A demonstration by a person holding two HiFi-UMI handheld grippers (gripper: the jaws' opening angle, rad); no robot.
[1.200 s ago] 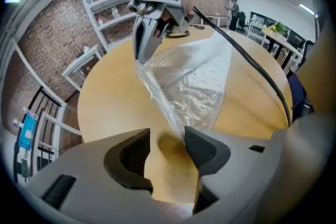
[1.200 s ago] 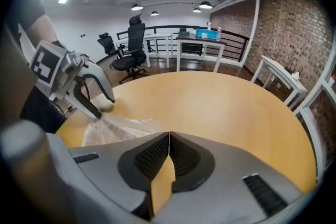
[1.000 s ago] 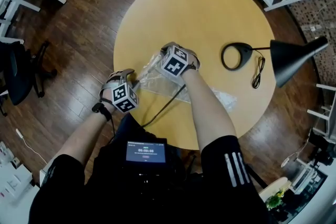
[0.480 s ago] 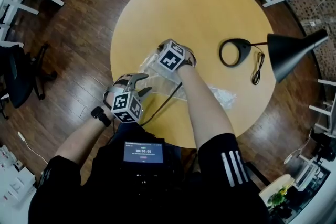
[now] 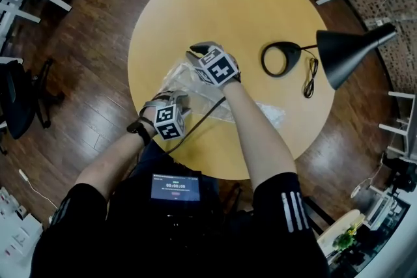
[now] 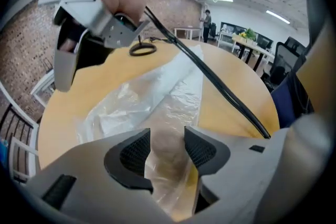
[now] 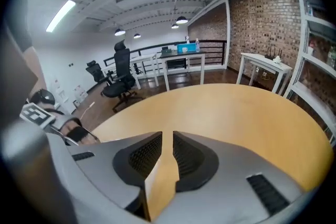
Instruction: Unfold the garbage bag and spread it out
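Plastic of the clear garbage bag point(image 5: 195, 89) is lying crumpled and only partly spread on the round yellow table point(image 5: 260, 3), toward the side nearest the person. The left gripper point(image 5: 177, 99) is hovering over the bag's near edge and pointing steeply down. In the left gripper view its jaws are standing apart with a strip of the film showing in the gap between them. The pads are not visibly pinching the film, so this gripper is gripping nothing. The right gripper point(image 5: 201, 49) is hanging over the bag's far edge. Its jaws have just been opening and are parted by a narrow slot. In the right gripper view only bare tabletop is showing through that slot, with nothing sitting between the jaws. A black cable point(image 5: 203, 119) is trailing from the right gripper back across the bag toward the person's body. A black desk lamp point(image 5: 352, 52) is leaning over the table's right side, and its ring-shaped base point(image 5: 281, 59) is resting on the tabletop, well apart from the bag
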